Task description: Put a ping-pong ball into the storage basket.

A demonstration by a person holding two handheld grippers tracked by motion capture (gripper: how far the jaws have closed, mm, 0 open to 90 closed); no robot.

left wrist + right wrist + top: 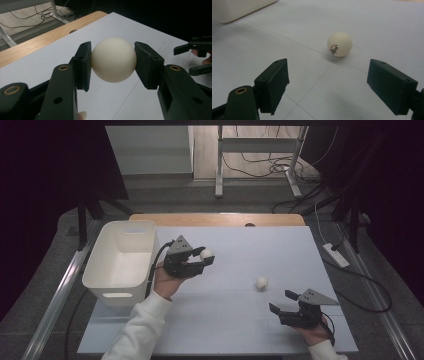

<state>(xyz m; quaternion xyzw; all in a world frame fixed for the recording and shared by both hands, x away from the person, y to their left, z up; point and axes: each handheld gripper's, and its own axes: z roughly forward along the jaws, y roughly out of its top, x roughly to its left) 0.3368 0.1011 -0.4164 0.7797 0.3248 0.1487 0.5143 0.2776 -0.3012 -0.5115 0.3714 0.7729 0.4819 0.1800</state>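
Beside the white plastic tub (121, 262) at the bench's left, the left gripper (202, 258) held a cream ping-pong ball (113, 60) clamped in its jaws, apparently mid-carry; next it needed swinging left over the tub. Near right, the right gripper (281, 302) waited open before a second ball (339, 44).

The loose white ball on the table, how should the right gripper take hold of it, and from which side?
Grip the loose ball across its widest middle, pads on opposite sides. It is round, so no side is better by shape. It rests alone on the pale table, straight ahead of the right gripper, whose jaws stand open wider than it. Probably come straight forward, low, and close gently so it does not roll away.
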